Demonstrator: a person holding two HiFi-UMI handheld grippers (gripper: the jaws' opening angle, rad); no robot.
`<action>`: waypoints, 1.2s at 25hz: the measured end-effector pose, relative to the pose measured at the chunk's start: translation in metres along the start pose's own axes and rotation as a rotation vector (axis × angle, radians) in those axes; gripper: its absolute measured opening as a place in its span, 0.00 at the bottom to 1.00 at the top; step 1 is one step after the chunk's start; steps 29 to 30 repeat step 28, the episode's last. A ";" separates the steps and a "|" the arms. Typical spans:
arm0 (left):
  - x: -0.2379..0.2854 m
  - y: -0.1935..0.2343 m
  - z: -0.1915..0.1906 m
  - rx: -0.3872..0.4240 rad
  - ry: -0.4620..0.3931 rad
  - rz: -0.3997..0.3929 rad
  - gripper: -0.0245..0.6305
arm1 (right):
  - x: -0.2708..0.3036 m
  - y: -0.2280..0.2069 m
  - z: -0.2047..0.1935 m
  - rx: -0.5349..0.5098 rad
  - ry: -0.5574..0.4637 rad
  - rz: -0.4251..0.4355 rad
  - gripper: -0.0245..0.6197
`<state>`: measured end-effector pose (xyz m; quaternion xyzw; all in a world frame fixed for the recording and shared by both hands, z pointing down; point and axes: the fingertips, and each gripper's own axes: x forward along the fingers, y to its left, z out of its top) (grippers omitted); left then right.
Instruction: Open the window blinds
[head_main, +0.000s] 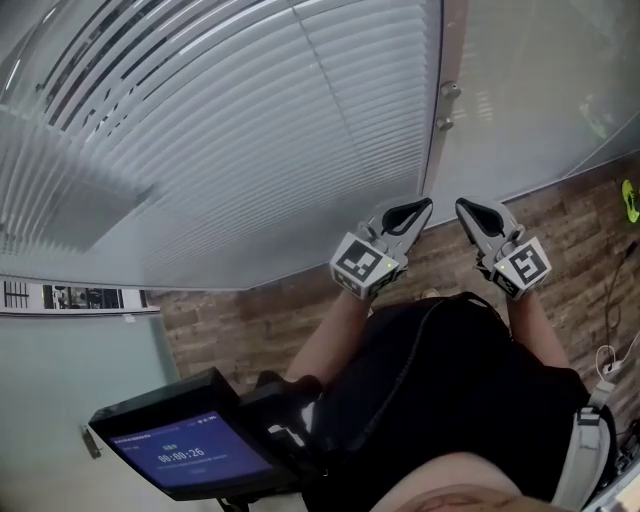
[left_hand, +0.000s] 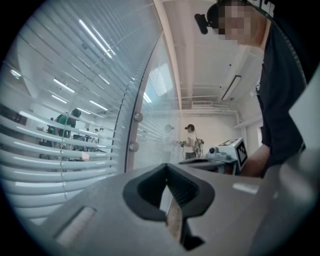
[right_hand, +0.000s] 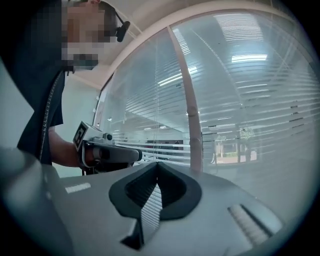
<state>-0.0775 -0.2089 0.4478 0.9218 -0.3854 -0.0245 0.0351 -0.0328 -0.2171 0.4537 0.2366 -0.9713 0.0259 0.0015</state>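
Head view: two grippers are held side by side, close to a window wall, above the person's dark shirt (head_main: 440, 390).
Blinds: the blinds (head_main: 220, 130) fill the far left, hanging to the left of a pale upright post (head_main: 445, 60). Most slats lie close together, with dark gaps between them at the far left edge.
Post: two round knobs (head_main: 450, 90) sit on it, one above the other, far of the gripper tips.
Pane: right of the post is a pale pane (head_main: 540, 90) with faint slat lines across it.
Left gripper: the left gripper (head_main: 420, 207) points at the foot of the post, just left of it. In its own view the jaws meet at the tips with nothing between them, and the slats show to the left.
Right gripper: the right gripper (head_main: 468, 208) sits just right of the left one, the two apart. Its jaws are closed tip to tip and hold nothing. Whether either tip touches the window cannot be told.
Screen: a dark device with a lit blue screen (head_main: 190, 455) is near left, well apart from the grippers.
Floor: a brown plank-pattern floor (head_main: 250, 325) runs under the window wall.
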 end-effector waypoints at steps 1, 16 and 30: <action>0.000 0.001 0.001 0.002 -0.002 0.000 0.04 | 0.000 -0.001 0.002 -0.011 -0.004 0.001 0.05; -0.014 0.002 0.007 0.006 0.040 0.010 0.04 | 0.000 0.012 0.010 -0.089 -0.019 0.053 0.05; -0.008 -0.009 0.009 0.023 0.050 0.003 0.04 | -0.011 0.003 0.015 -0.073 -0.031 0.035 0.05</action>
